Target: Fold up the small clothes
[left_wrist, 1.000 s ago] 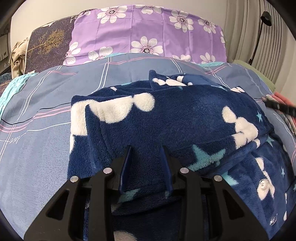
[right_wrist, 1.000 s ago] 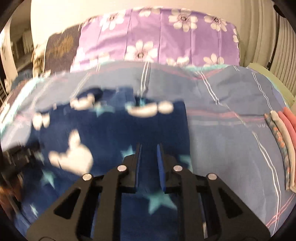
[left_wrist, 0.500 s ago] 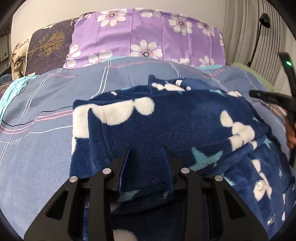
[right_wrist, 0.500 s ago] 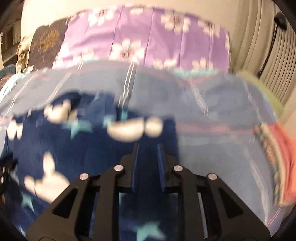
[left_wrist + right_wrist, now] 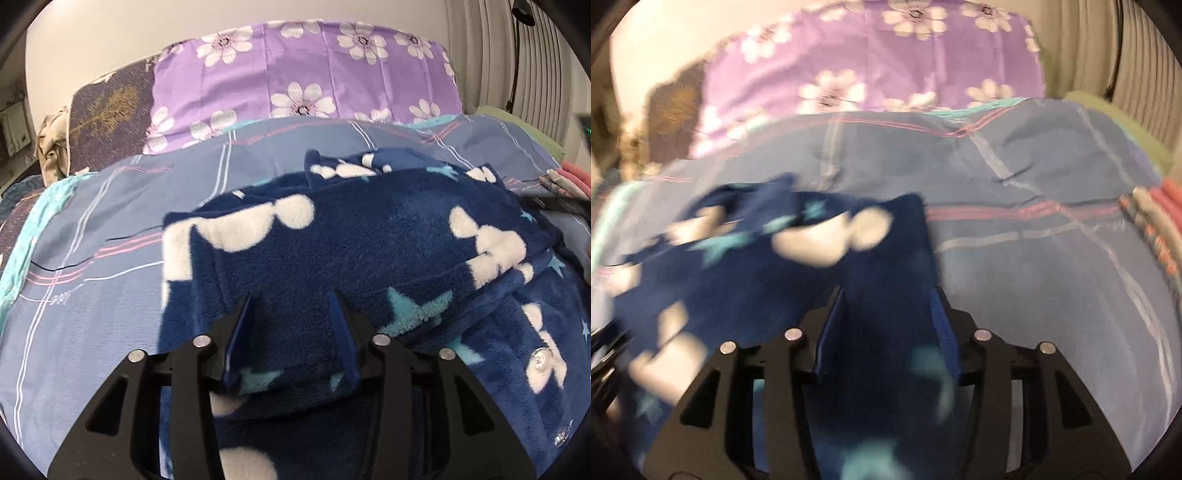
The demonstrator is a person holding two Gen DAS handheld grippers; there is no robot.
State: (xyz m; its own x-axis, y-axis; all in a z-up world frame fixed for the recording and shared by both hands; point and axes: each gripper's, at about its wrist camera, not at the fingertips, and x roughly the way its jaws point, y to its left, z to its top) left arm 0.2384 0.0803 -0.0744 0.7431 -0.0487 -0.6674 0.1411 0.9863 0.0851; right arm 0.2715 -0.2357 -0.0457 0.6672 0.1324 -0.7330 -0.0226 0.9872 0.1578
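A navy fleece garment with white blobs and teal stars lies partly folded on the blue plaid bedsheet. My left gripper is open, its fingers low over the garment's near fold, fleece between them. In the right wrist view the same garment is blurred; my right gripper is open over its right edge, with fleece between the fingers. The right gripper's black body shows at the far right of the left wrist view.
A purple flowered pillow and a dark pillow stand at the head of the bed. A stack of folded pink and patterned clothes lies at the right edge. A ribbed radiator is at the back right.
The right gripper's fingers have spread from narrow to wide while it moved fast over the garment's right edge. The left gripper stayed open over the near fold, shifting slightly.
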